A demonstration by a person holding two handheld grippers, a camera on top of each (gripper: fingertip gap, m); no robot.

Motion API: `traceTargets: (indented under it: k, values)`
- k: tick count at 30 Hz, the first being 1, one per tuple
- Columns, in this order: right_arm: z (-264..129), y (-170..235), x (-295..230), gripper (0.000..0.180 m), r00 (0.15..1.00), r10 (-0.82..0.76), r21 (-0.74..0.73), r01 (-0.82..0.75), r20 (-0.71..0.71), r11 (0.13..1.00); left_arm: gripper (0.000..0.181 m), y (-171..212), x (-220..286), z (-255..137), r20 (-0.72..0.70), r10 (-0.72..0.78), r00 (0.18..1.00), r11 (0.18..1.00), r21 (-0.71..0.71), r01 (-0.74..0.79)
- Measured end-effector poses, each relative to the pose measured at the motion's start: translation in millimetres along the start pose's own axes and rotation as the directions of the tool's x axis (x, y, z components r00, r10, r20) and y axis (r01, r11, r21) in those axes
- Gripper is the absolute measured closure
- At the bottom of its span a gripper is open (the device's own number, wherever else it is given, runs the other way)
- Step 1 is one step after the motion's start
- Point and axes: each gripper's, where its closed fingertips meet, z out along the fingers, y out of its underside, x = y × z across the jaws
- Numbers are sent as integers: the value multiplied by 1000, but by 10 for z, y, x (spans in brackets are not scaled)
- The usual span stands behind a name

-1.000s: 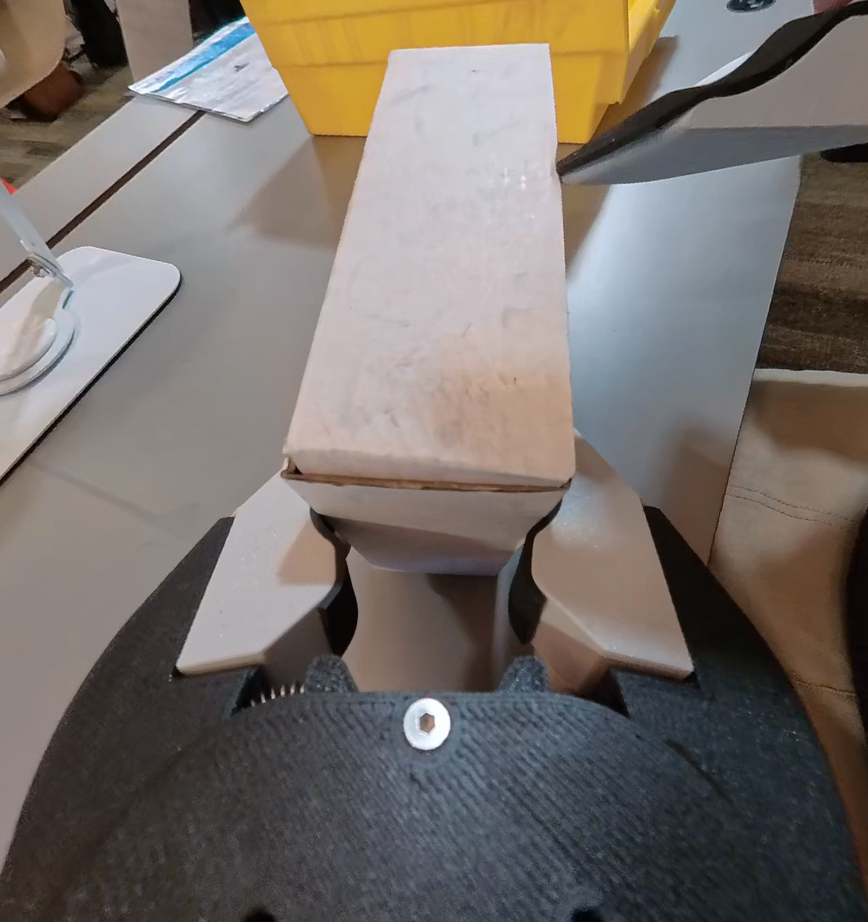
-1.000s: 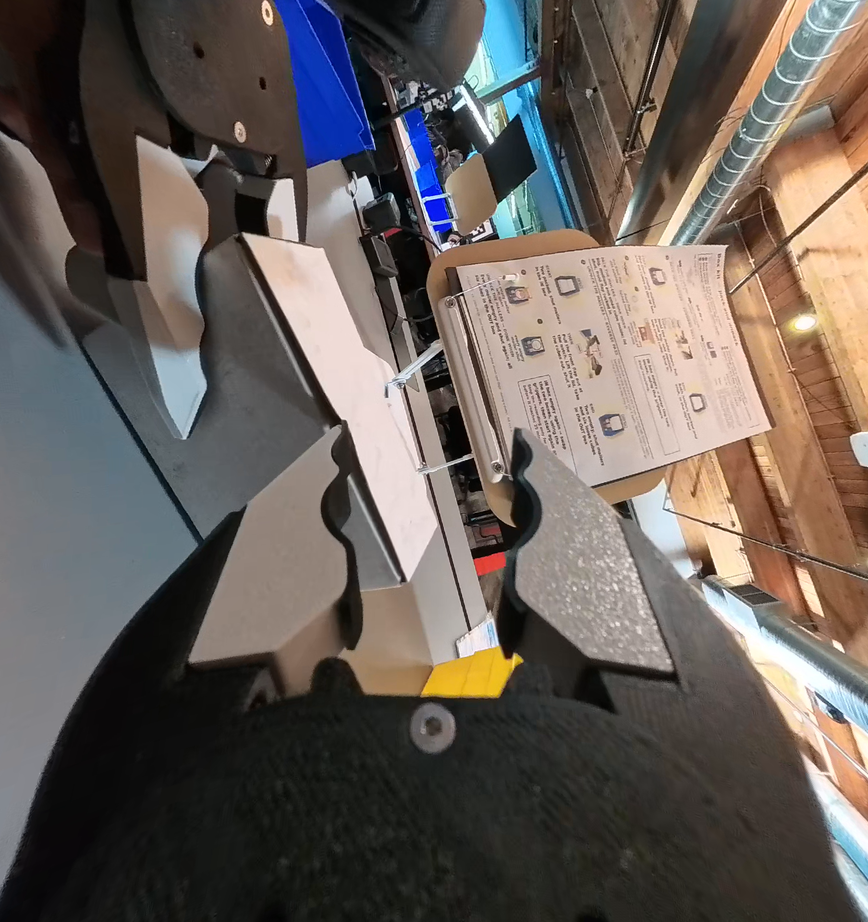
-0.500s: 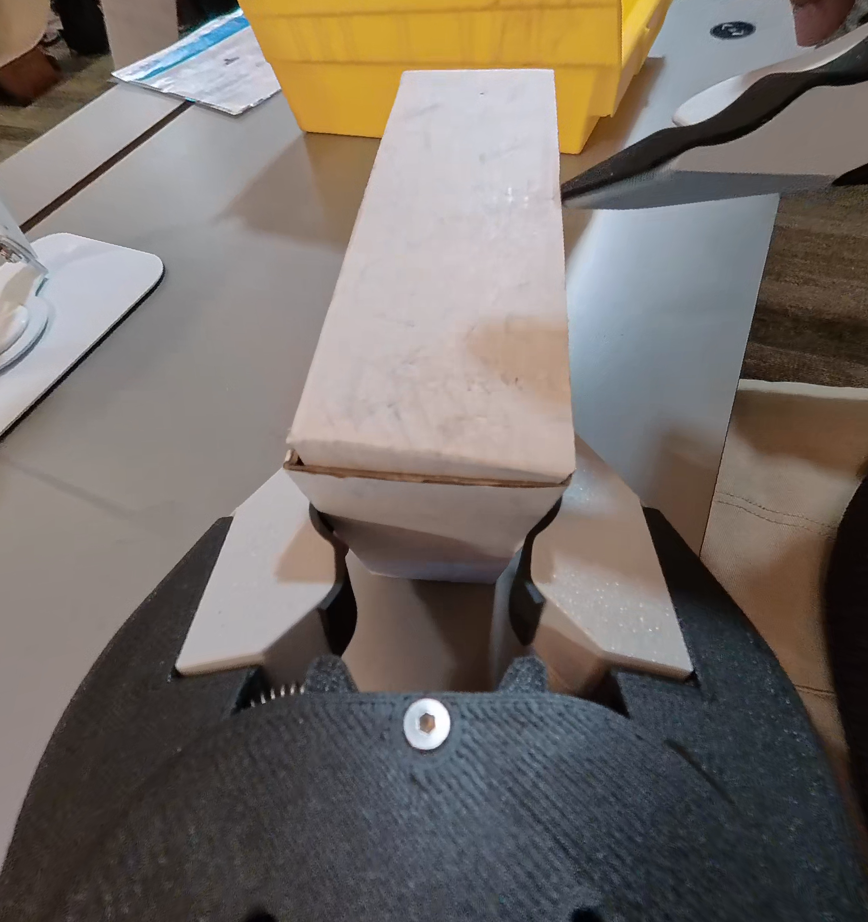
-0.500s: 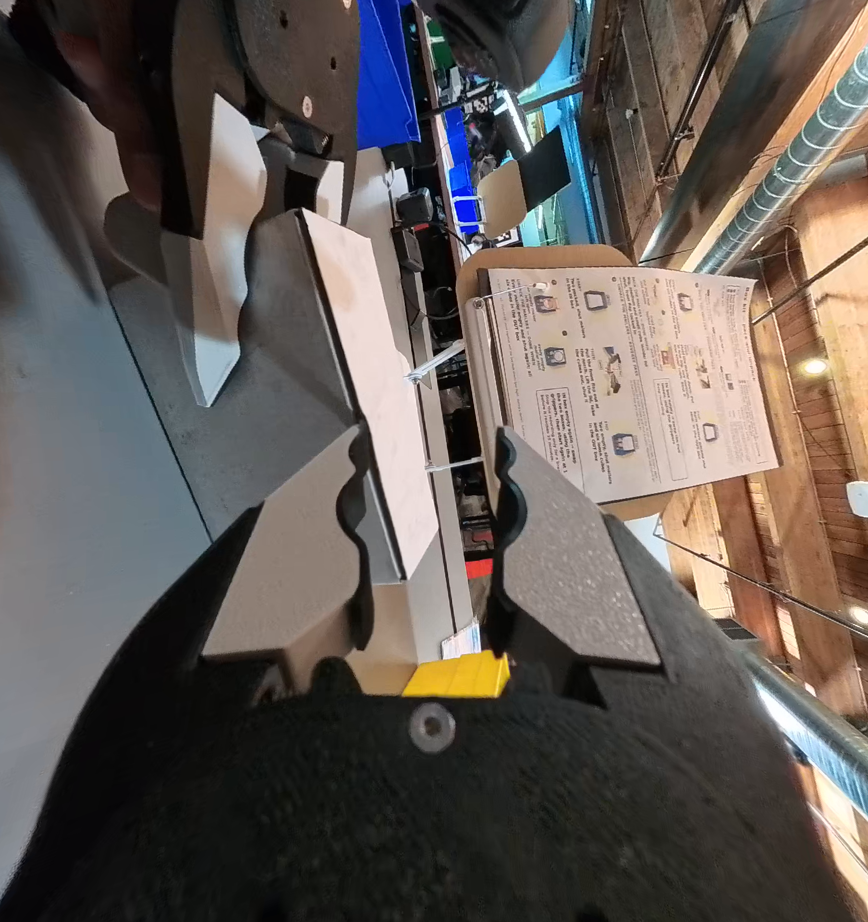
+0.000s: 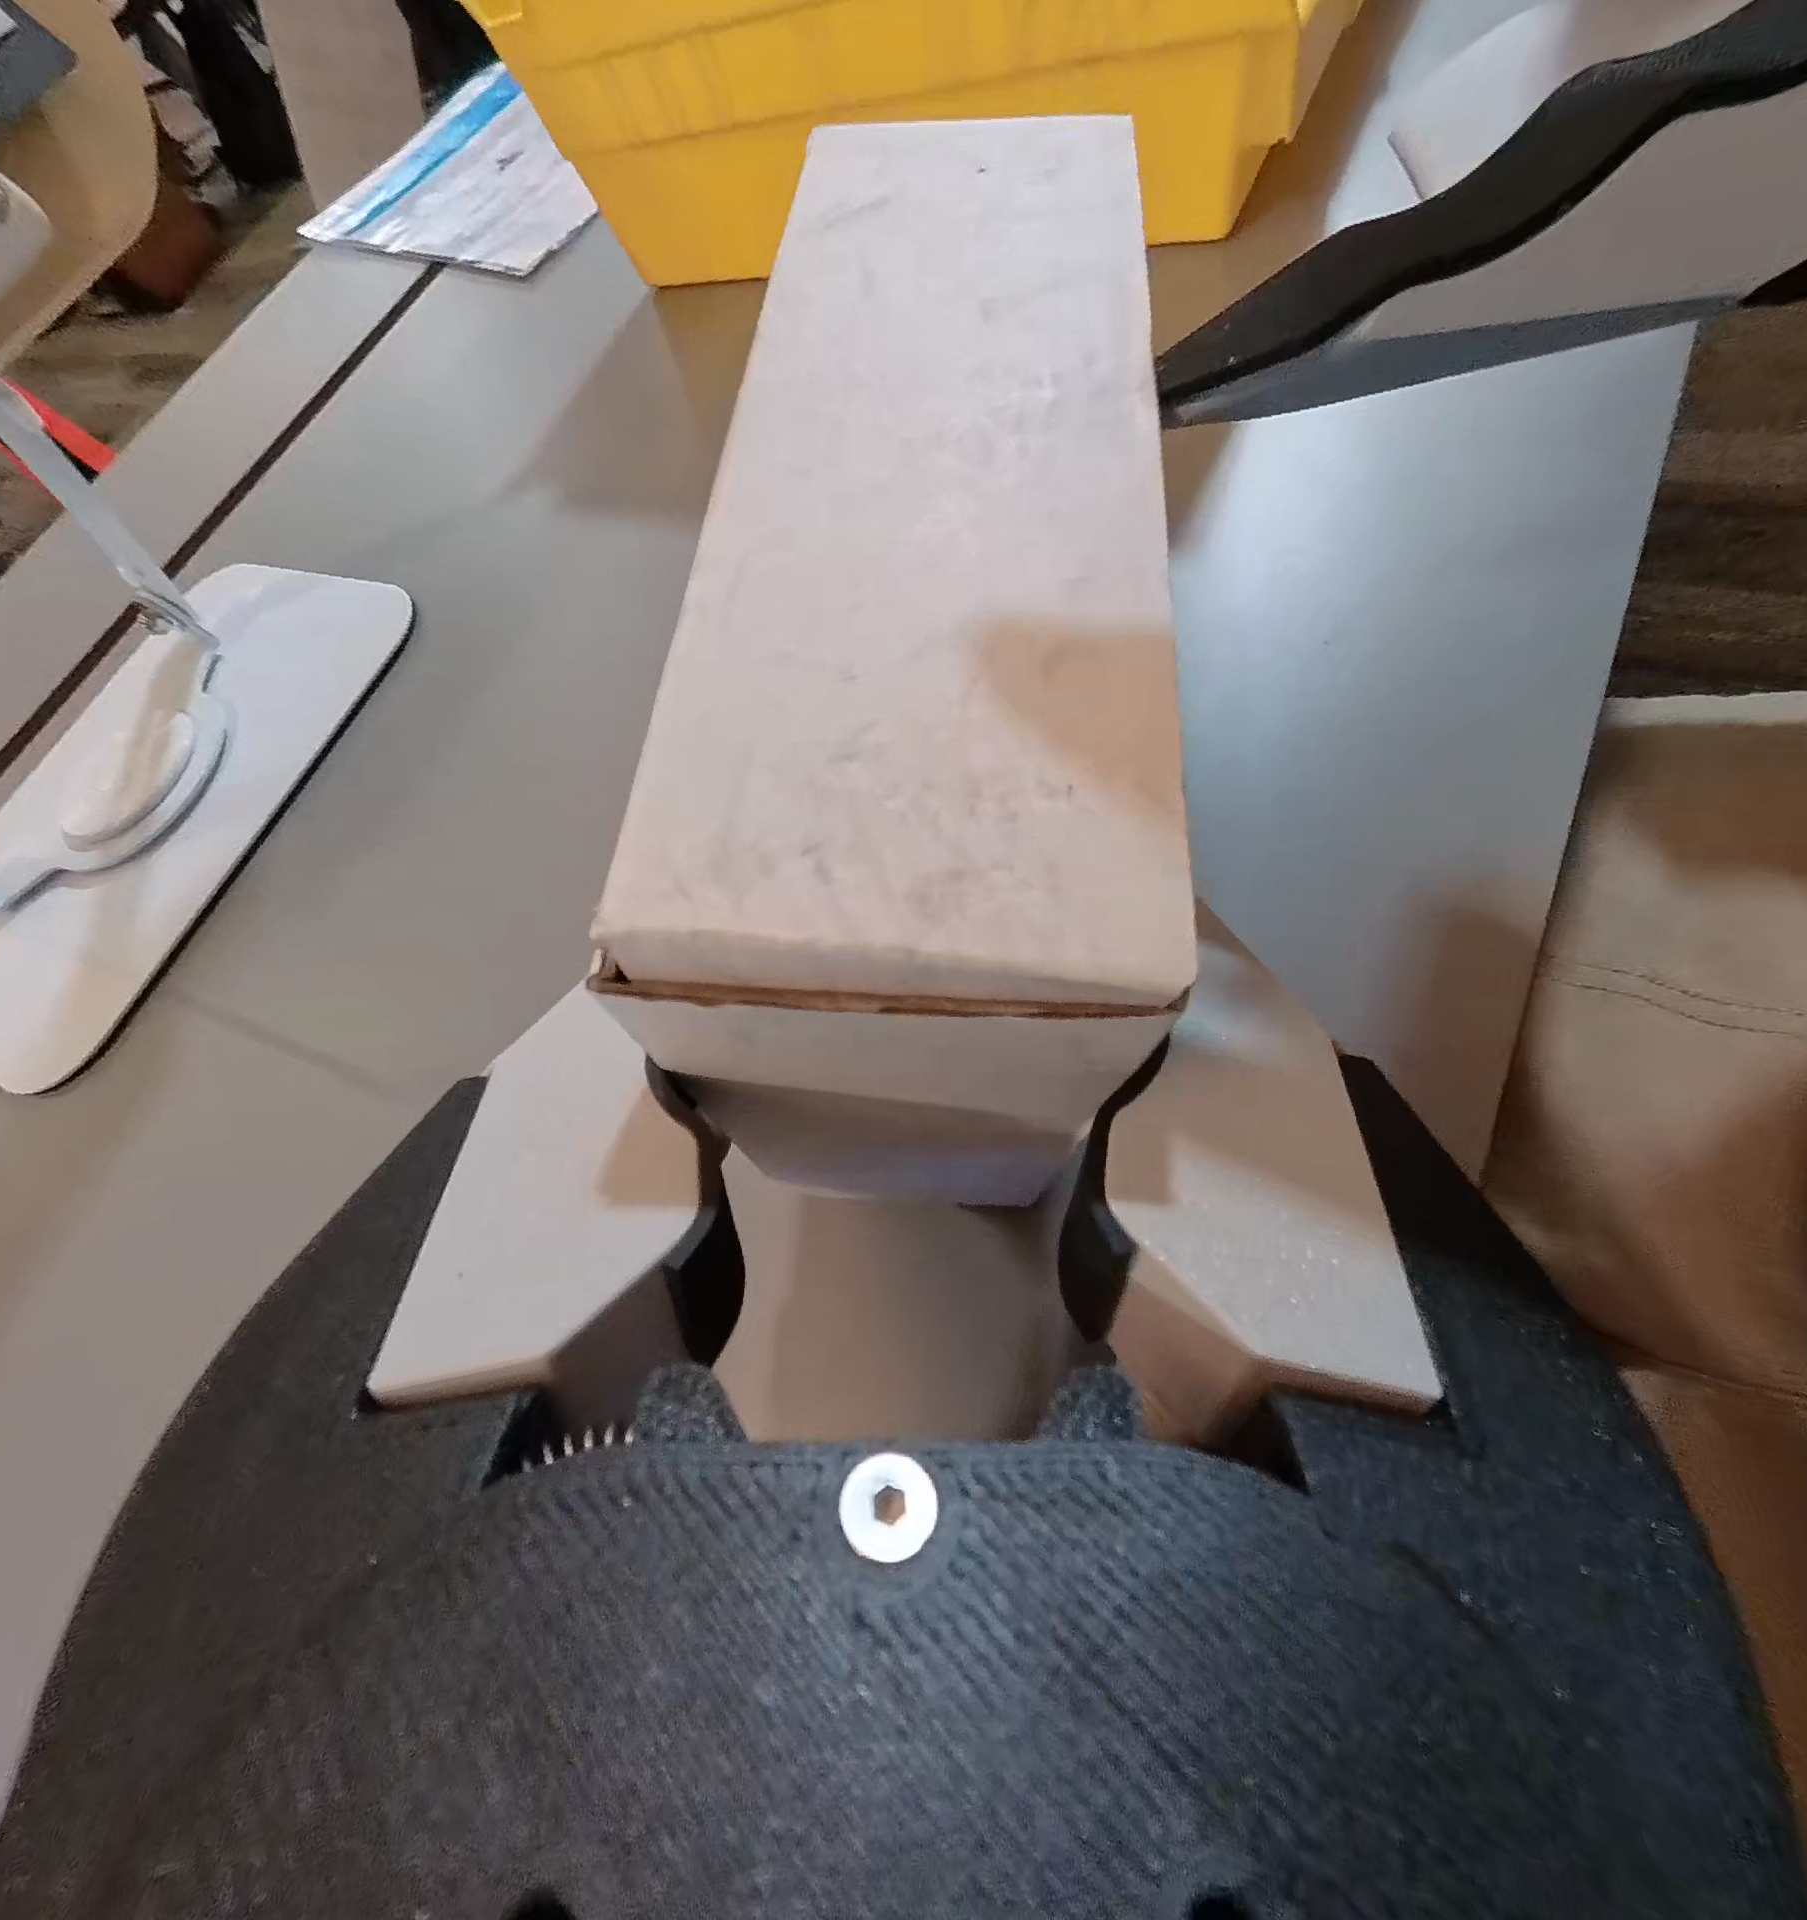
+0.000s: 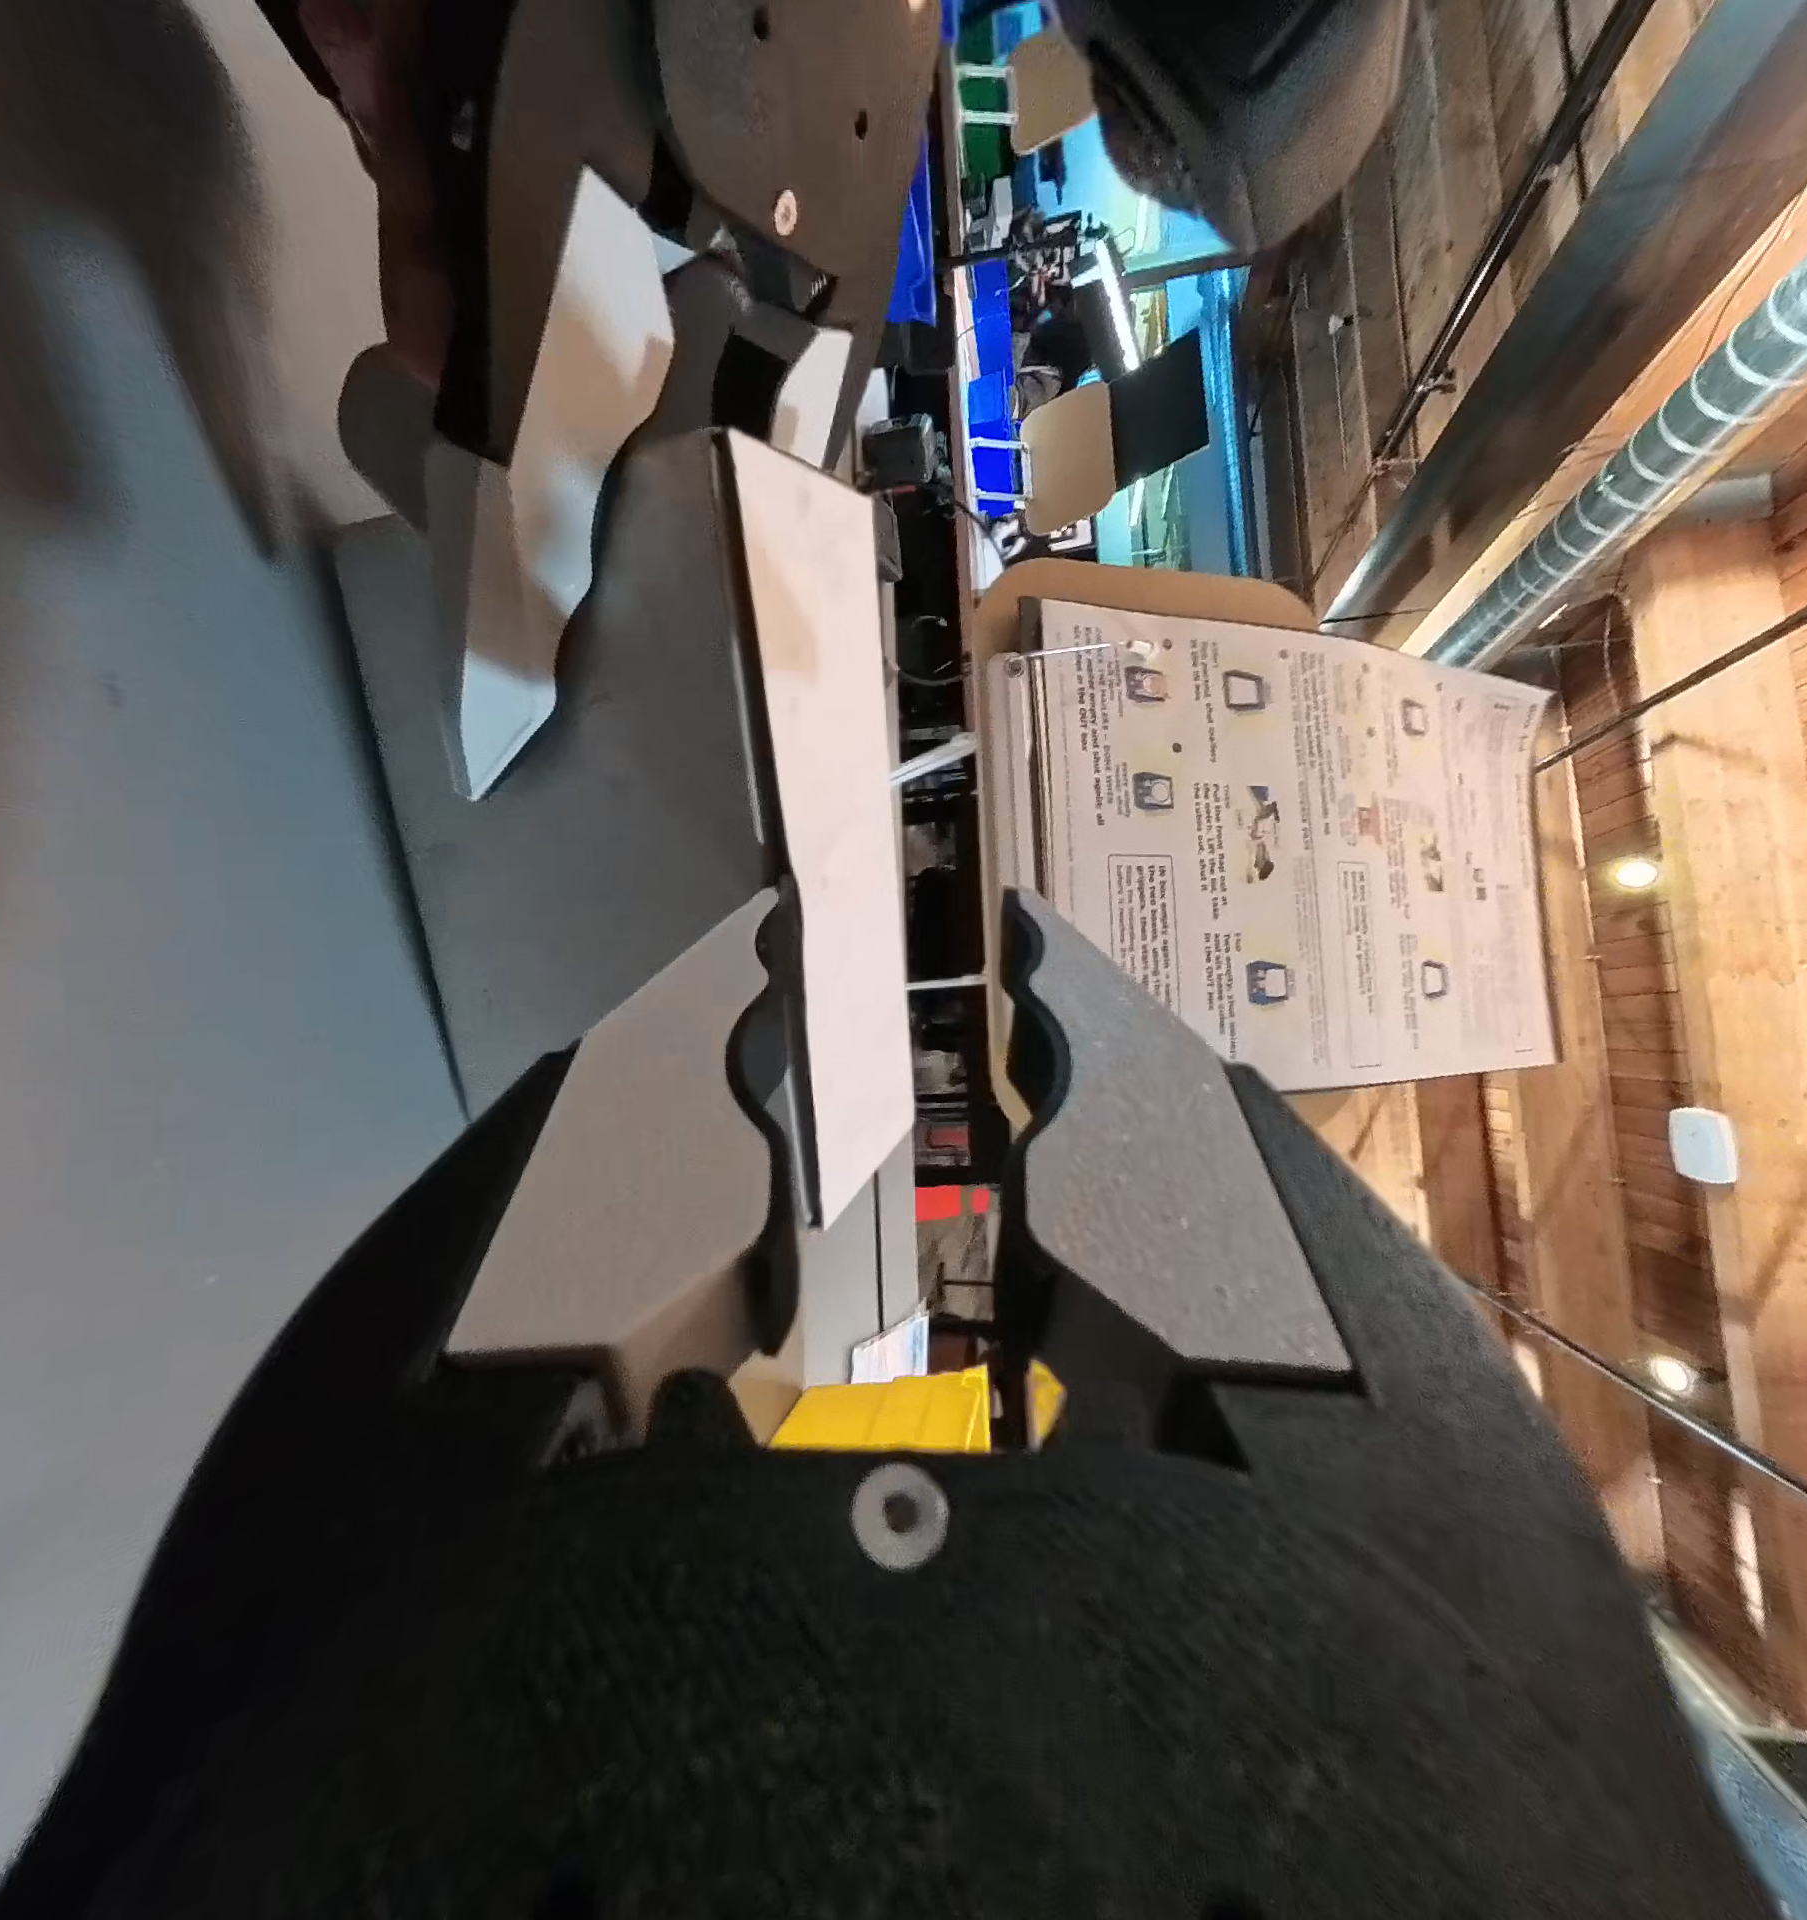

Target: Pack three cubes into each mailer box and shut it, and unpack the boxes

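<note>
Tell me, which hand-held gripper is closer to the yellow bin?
Right. The right hand-held gripper reaches the far end of the box, beside the yellow bin. The left hand-held gripper clamps the box's near end, farther away.

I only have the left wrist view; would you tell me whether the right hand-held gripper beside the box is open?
Observer: Yes, the right hand-held gripper is open, its jaws straddling the long top edge of the mailer box.
Operator: Is either finger touching?
Observer: One finger stands clear of the lid; the other looks pressed to the side.
Operator: Anything beyond?
Observer: A printed sheet on a clipboard stands behind the box.
</note>
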Motion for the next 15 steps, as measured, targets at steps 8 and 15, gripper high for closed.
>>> traceTargets:
  k: [8,15]
  values:
    - [-37,-32,208,138,982,168,54,-164,-90,985,105,-135,67,-25,-43,-48,998,997,56,51]
    - [-213,25,717,180,868,432,174,-399,-244,900,105,-124,360,64,-38,185,982,983,15,-184]
